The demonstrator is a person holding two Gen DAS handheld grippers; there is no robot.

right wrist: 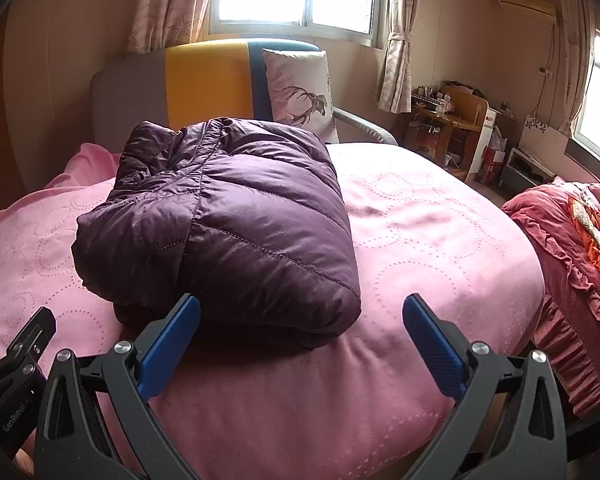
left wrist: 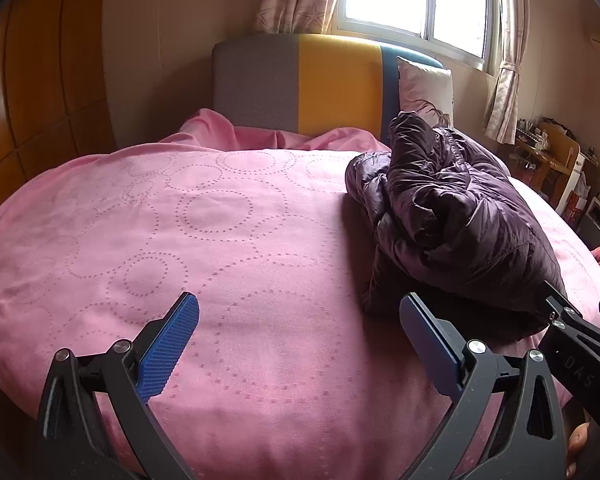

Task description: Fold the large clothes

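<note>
A dark purple puffer jacket point(right wrist: 224, 216) lies folded in a thick bundle on the pink bedspread point(right wrist: 420, 240). In the left wrist view the jacket point(left wrist: 452, 216) sits to the right, its collar end rumpled and raised. My left gripper point(left wrist: 300, 320) hovers open over bare bedspread point(left wrist: 180, 240), left of the jacket, with nothing between its fingers. My right gripper point(right wrist: 300, 316) is open just in front of the bundle's near edge, its left finger point(right wrist: 172, 336) close to the fabric; I cannot tell whether it touches. Each gripper shows at the edge of the other's view.
A grey, yellow and blue headboard point(right wrist: 204, 80) and a deer-print pillow point(right wrist: 300, 92) stand at the far end under a window. A red ruffled quilt point(right wrist: 572, 240) lies to the right. A cluttered wooden desk point(right wrist: 448, 120) is by the far wall, and a wooden wardrobe point(left wrist: 40, 80) on the left.
</note>
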